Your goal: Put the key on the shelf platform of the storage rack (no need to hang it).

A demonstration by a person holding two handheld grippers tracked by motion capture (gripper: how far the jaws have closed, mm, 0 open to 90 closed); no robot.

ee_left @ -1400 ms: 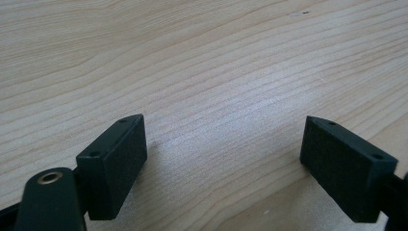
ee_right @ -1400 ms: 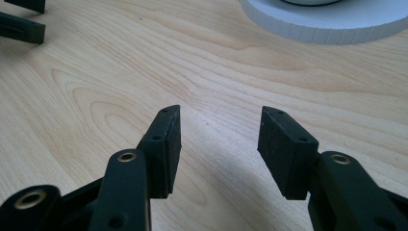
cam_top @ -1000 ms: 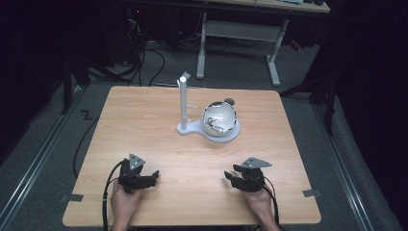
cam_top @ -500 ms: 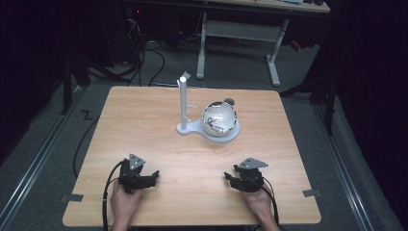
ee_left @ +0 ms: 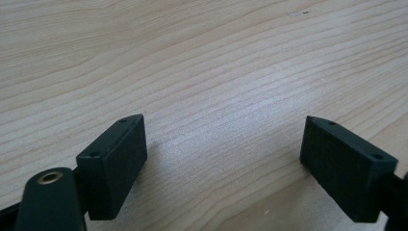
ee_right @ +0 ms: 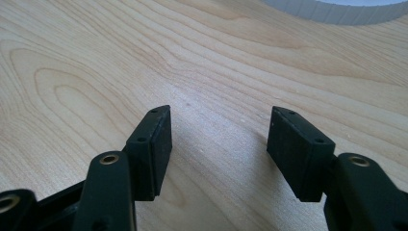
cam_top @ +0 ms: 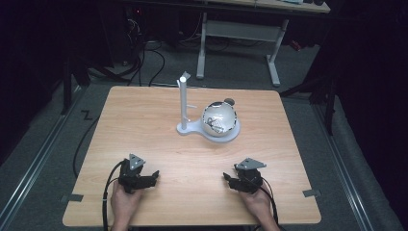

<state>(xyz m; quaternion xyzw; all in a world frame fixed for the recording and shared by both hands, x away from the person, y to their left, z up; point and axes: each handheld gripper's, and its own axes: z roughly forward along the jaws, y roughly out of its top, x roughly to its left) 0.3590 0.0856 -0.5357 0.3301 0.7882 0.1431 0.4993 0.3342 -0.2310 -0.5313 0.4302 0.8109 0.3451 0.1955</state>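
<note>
A shiny round bowl-like ball [cam_top: 219, 118] sits on a white flat base [cam_top: 231, 136] near the middle of the wooden table [cam_top: 144, 110]; a white upright post [cam_top: 183, 101] rises from the base's left end. My left gripper [cam_top: 153, 176] rests low at the front left, held by a hand, its jaws wide apart over bare wood [ee_left: 221, 139]. At the front right my right gripper [cam_top: 227, 179] is also open and empty [ee_right: 219, 139]. The base's white rim [ee_right: 337, 12] shows at the top of the right gripper view.
Dark floor surrounds the table, with cables [cam_top: 144, 57] and a grey desk frame [cam_top: 240, 33] behind it. Tape marks [cam_top: 312, 193] lie near the table's front corners. Bare wood lies between the grippers and the stand.
</note>
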